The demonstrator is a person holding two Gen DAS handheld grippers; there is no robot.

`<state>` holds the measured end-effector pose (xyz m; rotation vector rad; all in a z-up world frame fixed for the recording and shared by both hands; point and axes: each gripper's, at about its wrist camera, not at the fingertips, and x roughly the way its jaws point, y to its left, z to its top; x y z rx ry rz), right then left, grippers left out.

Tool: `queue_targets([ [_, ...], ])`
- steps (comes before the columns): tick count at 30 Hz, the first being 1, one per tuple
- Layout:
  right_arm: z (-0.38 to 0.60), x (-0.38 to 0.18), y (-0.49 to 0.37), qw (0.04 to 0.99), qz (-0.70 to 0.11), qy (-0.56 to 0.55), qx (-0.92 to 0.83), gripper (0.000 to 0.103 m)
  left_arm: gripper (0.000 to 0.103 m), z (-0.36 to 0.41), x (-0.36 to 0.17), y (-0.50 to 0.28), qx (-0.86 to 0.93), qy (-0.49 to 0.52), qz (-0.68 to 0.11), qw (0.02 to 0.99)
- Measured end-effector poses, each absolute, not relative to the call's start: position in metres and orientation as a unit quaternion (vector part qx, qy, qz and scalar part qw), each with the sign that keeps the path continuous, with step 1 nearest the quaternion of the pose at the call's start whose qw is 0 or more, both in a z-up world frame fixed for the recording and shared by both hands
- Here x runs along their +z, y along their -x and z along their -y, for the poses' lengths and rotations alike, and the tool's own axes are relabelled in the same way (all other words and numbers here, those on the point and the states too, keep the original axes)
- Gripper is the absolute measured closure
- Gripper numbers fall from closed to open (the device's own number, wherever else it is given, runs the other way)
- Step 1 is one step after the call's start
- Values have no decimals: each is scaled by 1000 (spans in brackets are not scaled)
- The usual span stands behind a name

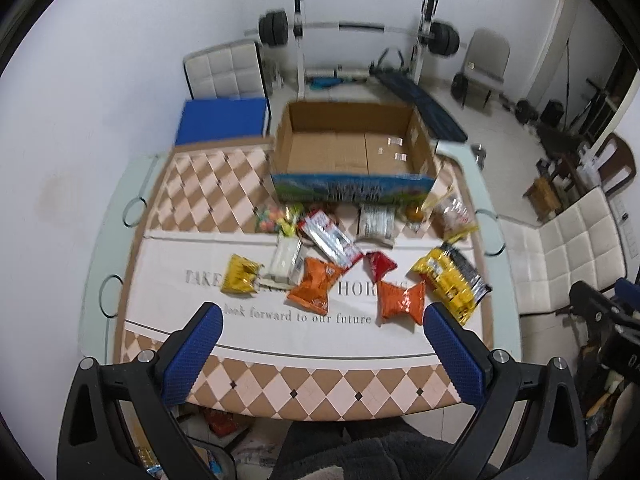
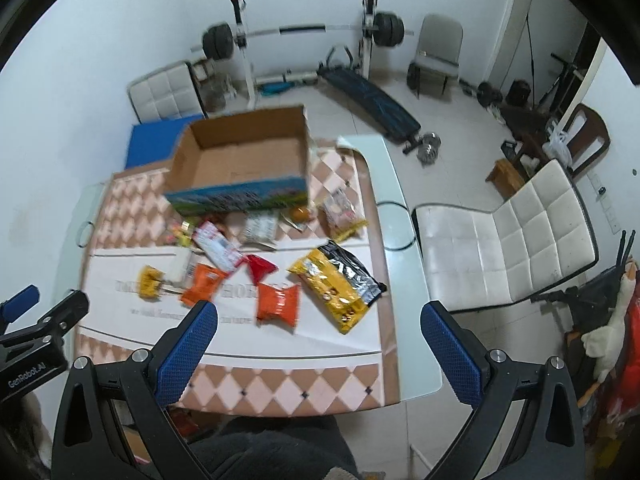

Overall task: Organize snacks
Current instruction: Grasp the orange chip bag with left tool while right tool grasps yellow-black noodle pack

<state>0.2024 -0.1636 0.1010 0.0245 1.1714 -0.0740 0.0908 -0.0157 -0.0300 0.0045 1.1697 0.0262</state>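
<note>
An open, empty cardboard box [image 1: 352, 148] stands at the far side of the table; it also shows in the right wrist view [image 2: 240, 160]. Several snack packets lie in front of it: two orange bags [image 1: 314, 286] [image 1: 402, 300], a large yellow and black bag [image 1: 452, 284], a small yellow bag [image 1: 240, 274], a red packet [image 1: 380, 266] and a red and white packet [image 1: 330, 240]. My left gripper [image 1: 322, 320] is open and empty above the table's near edge. My right gripper [image 2: 318, 320] is open and empty, near the orange bag [image 2: 278, 304] and yellow bag [image 2: 340, 286].
The table [image 1: 312, 384] has a checkered cloth and a glass rim. A white padded chair [image 2: 508, 248] stands to the right, another [image 1: 224, 70] behind the table beside a blue pad [image 1: 222, 120]. A weight bench and barbell [image 1: 360, 30] stand at the back wall.
</note>
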Motion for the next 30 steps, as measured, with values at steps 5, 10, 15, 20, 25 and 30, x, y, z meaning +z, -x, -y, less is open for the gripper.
queue_targets([
  [5,181,12,-260,795,-606,29,-18,0,0,31,-107,-130,6,-6,-609,793],
  [10,202,-91,-310,741,-669,62,10,0,0,43,-191,-153,-19,64,-685,726],
  [15,211,-174,-338,697,-710,92,34,0,10,53,-267,-165,-12,173,-738,652],
  [20,218,-222,-352,672,-735,74,45,0,11,54,-322,-179,20,299,-756,582],
  [25,227,-238,-359,668,-740,57,58,0,28,62,-358,-189,50,369,-769,520],
  [30,221,-254,-369,655,-742,96,109,0,28,74,-366,-195,76,357,-779,511],
])
